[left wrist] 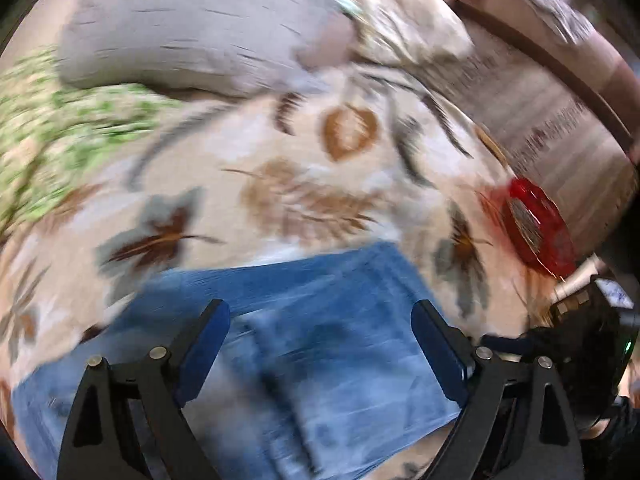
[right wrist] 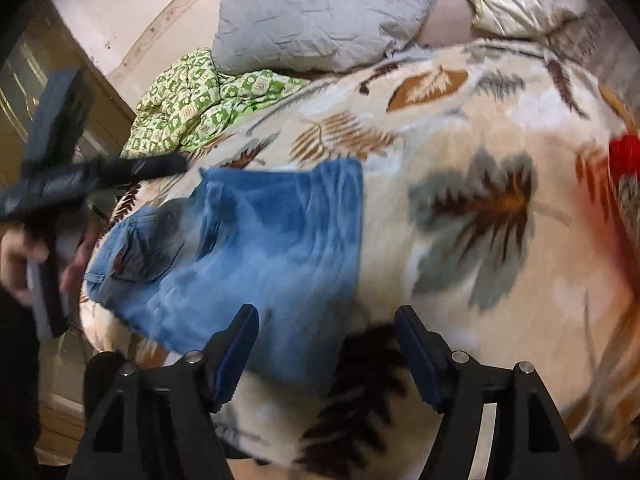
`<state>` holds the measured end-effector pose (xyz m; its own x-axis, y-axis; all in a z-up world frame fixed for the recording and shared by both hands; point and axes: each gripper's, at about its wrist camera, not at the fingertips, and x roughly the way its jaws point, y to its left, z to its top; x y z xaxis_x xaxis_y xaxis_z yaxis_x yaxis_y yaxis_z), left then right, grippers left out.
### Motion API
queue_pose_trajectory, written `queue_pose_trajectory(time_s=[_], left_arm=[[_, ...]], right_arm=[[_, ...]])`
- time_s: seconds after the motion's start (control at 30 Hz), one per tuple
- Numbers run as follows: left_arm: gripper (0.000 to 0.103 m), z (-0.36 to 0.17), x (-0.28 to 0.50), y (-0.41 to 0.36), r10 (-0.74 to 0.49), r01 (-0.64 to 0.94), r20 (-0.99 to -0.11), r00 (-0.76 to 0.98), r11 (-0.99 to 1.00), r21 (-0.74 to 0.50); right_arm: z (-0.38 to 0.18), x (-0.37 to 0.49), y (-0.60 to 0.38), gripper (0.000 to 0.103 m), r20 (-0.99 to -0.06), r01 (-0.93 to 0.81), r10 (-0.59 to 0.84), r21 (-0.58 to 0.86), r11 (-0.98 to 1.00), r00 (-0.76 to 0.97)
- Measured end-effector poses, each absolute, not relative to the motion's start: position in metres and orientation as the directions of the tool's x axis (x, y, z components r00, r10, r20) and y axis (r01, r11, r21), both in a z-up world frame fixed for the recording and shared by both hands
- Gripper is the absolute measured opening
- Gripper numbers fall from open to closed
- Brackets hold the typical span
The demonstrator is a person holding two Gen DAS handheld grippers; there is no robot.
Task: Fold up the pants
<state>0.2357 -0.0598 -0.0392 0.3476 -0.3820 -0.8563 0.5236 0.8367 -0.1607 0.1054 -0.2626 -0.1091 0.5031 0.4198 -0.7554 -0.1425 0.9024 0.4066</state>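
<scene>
Both wrist cameras look steeply down at the bed, close above it; both views share the folded jeans and the leaf-patterned blanket.

Folded jeans on leaf-print blanket

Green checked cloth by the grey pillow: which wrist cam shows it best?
Right wrist. There the green checked cloth is sharp enough to read its pattern, bunched below the grey pillow at the edge of the leaf-print blanket. Left wrist shows only a motion-blurred green smear at the frame's left edge.
</scene>
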Motion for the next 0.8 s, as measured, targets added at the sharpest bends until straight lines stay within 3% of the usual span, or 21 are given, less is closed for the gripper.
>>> queue_pose_trajectory(time_s=[0.27,0.47,0.5,0.53,0.57,0.63,0.8], left_arm=[[0.092,-0.071,0.254,-0.140,-0.358,0.782,-0.894,0.269,0.623,-0.015],[0.092,-0.103,0.271,-0.153,-0.269,0.800,-0.940,0.211,0.600,0.008],[0.081,-0.107,0.271,-0.152,-0.279,0.797,-0.940,0.199,0.603,-0.010],[0.045,-0.113,0.271,-0.153,-0.283,0.801,-0.945,0.163,0.597,-0.041],[0.043,-0.116,0.269,-0.152,-0.278,0.799,-0.948,0.157,0.599,-0.043],[0.012,-0.112,0.264,-0.150,-0.294,0.804,-0.941,0.167,0.593,-0.042],[0.009,-0.095,0.251,-0.144,-0.322,0.804,-0.923,0.210,0.594,-0.025]], right_arm=[[-0.130,0.094,-0.267,0.073,-0.703,-0.063,0.505,0.552,0.831,0.501],[-0.137,0.104,-0.257,0.064,-0.705,-0.064,0.507,0.552,0.831,0.496],[-0.138,0.105,-0.256,0.051,-0.704,-0.070,0.508,0.551,0.831,0.496],[-0.139,0.107,-0.253,0.036,-0.708,-0.078,0.506,0.544,0.836,0.493],[-0.139,0.109,-0.249,0.033,-0.721,-0.081,0.488,0.520,0.850,0.493],[-0.135,0.108,-0.244,0.022,-0.725,-0.112,0.470,0.485,0.868,0.505],[-0.125,0.103,-0.243,0.018,-0.703,-0.144,0.464,0.466,0.873,0.539]])
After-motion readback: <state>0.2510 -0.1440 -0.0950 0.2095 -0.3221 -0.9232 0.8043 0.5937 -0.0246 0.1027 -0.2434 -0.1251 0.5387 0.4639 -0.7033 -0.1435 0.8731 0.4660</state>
